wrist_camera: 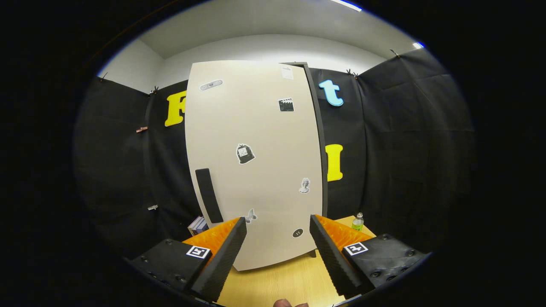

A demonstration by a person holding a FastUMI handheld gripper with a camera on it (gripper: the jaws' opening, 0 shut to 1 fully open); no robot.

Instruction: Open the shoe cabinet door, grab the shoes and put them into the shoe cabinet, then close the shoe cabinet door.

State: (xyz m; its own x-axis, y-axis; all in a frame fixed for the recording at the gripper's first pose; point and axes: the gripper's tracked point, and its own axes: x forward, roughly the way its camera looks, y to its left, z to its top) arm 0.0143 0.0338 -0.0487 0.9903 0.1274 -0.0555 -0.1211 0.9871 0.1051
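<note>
**While the cabinet waits shut, the tongs hang open before it**

Though nothing is gripped, the gripper (278,238) hovers with its fingers spread wide, released, just short of the shoe cabinet door (254,162). The pale door stands upright on the wooden table (277,281), closed or nearly so, hiding whatever is inside. It looks stiff, flat and smooth; I'd judge the dark handle strip (208,195), just beyond the left finger, the place to hook. A small bottle (358,222) stands beside the cabinet.
</note>
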